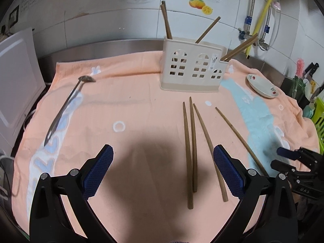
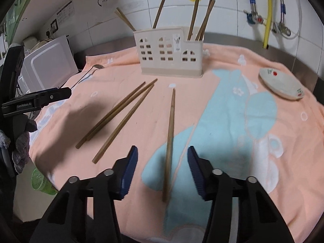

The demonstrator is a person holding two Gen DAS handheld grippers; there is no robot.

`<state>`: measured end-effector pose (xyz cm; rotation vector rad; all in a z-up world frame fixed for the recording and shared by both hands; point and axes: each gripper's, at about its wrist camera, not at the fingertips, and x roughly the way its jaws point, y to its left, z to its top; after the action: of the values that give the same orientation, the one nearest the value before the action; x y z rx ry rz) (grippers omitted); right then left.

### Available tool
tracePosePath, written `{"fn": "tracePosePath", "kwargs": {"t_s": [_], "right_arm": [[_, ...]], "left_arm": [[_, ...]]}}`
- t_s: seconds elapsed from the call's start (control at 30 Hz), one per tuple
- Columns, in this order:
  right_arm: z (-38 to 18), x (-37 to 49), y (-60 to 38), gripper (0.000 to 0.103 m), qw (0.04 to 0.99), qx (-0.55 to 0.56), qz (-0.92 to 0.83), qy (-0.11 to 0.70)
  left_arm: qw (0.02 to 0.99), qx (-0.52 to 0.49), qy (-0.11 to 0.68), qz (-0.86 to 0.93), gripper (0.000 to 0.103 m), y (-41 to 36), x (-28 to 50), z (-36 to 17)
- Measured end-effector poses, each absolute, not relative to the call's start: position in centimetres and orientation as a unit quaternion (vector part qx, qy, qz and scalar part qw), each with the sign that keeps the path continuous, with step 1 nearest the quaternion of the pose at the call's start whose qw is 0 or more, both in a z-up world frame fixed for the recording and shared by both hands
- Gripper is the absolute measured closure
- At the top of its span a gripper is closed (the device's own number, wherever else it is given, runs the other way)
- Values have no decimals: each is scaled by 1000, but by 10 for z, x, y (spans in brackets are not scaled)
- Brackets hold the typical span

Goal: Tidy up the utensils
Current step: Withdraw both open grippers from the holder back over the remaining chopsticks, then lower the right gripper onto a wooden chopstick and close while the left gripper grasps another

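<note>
A cream utensil holder (image 1: pixel 190 70) (image 2: pixel 171 54) with several chopsticks stands at the back of the peach towel (image 1: pixel 131 105) (image 2: pixel 232 105). Several wooden chopsticks lie loose on the towel: three close together (image 1: pixel 192 141) (image 2: pixel 119 113) and a single one (image 1: pixel 239 137) (image 2: pixel 169 141). My right gripper (image 2: pixel 162 172) is open, its jaws on either side of the single chopstick's near end. My left gripper (image 1: pixel 163 170) is open and empty above the towel, left of the three chopsticks. A metal spoon (image 1: pixel 66 107) (image 2: pixel 87 77) lies at the far left.
A small white dish (image 1: pixel 262 86) (image 2: pixel 281 86) sits on the towel at the right. A white appliance (image 1: pixel 16 75) (image 2: pixel 48 66) stands left of the towel. Pipes and valves (image 1: pixel 251 24) (image 2: pixel 267 14) run down the tiled wall. A green basket (image 1: pixel 319 115) is at the right edge.
</note>
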<state>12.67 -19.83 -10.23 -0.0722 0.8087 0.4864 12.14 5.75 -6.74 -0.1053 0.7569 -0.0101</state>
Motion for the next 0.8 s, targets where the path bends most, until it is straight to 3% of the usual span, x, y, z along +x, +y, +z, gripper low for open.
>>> {"fn": "tracePosePath", "kwargs": {"t_s": [0.47,0.67,0.8], "right_arm": [[-125,136,-186,78,882,-40,227,411],[-130,138,-185,94,884,-45,217,413],[-131,137,-187,98,886,-47,211,411]], "left_arm": [[919,-55,391,-11,7,56,112,-89],[913,-51,405,-27,27,44,116,-98],[907,-56,415,-39,50,35,124,-104]]}}
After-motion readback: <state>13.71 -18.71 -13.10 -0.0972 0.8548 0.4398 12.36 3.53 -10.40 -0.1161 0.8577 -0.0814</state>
